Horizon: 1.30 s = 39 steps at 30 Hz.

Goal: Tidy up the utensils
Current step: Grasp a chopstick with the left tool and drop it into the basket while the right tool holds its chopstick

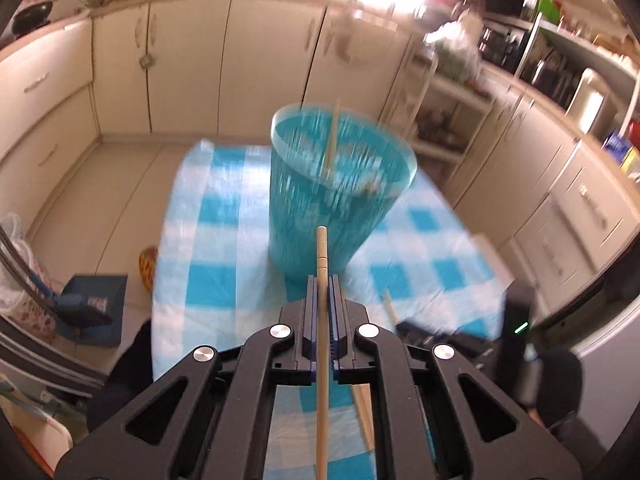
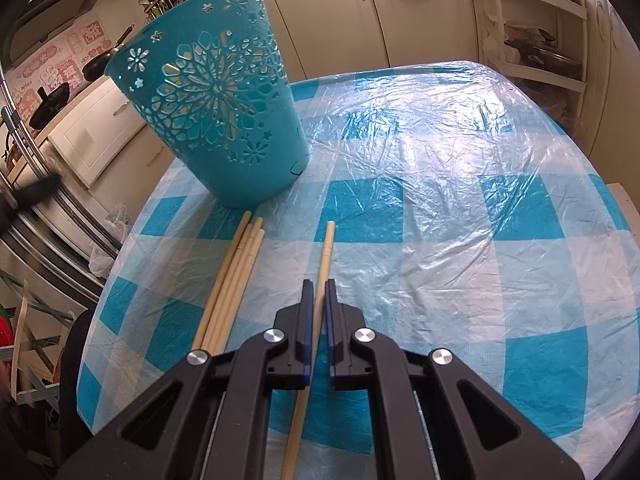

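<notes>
A teal openwork basket [image 1: 336, 184] stands on the blue-checked table, blurred in the left wrist view, with one chopstick [image 1: 331, 140] leaning inside it. My left gripper [image 1: 322, 280] is shut on a pale wooden chopstick [image 1: 321, 252], held above the table in front of the basket. In the right wrist view the same basket [image 2: 216, 108] stands at the far left. My right gripper [image 2: 319, 284] is shut on another chopstick [image 2: 327, 248], low over the cloth. Three loose chopsticks [image 2: 236, 276] lie bundled on the table just left of it.
A plastic-covered checked tablecloth [image 2: 440, 200] spreads over the round table. Cream cabinets [image 1: 180, 60] ring the room, with an open shelf unit [image 2: 532, 40] at the back right. A blue dustpan [image 1: 92, 304] sits on the floor to the left of the table.
</notes>
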Available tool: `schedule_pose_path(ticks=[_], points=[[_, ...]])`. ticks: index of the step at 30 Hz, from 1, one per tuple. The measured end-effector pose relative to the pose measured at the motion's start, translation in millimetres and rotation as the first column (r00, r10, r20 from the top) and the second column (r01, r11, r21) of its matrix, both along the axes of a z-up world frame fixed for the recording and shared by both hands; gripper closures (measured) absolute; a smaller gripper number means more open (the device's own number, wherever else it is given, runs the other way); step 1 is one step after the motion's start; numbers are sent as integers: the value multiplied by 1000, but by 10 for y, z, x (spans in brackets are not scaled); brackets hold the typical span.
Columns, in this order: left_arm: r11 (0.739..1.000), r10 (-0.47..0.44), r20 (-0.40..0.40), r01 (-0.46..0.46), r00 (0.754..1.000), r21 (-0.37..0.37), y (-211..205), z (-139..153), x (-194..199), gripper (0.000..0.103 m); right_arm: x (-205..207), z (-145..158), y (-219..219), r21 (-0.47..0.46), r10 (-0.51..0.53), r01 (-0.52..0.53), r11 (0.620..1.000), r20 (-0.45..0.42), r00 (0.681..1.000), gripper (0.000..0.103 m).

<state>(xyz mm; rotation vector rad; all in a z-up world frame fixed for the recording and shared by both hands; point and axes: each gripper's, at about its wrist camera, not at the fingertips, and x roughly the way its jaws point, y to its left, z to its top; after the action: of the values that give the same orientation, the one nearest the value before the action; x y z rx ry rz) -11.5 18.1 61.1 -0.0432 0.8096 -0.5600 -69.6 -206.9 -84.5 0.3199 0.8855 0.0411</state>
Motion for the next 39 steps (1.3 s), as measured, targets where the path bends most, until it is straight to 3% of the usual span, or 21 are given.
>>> schedule_pose_path(ticks=[5, 9, 12, 16, 19, 28, 36, 39], points=[[992, 50, 169, -29, 984, -125, -74, 668, 143, 98, 2, 0, 10, 4, -1, 1, 1000, 0, 1000, 97], [975, 124, 250, -71, 960, -211, -250, 910, 495, 98, -5, -4, -13, 22, -3, 3, 1000, 1, 1000, 97], [964, 193, 314, -121, 930, -237, -381, 975, 750, 98, -2, -16, -70, 42, -4, 4, 999, 1, 1000, 97], [953, 265, 345, -190, 900, -237, -550, 917, 1079, 98, 1, -24, -102, 65, -7, 7, 998, 1, 1000, 97], [951, 283, 337, -218, 898, -218, -674, 764, 1251, 98, -2, -25, -109, 74, -8, 8, 997, 1, 1000, 97], [958, 279, 326, -237, 904, -163, -717, 365, 1302, 98, -12, -16, -151, 89, -10, 9, 996, 1, 1000, 97], [974, 226, 310, -208, 923, -92, -772, 173, 1179, 98, 0, -24, -143, 91, -10, 10, 996, 1, 1000, 97], [979, 203, 293, -193, 934, -63, -753, 126, 1088, 92, -1, -18, -152, 94, -10, 10, 996, 1, 1000, 97]])
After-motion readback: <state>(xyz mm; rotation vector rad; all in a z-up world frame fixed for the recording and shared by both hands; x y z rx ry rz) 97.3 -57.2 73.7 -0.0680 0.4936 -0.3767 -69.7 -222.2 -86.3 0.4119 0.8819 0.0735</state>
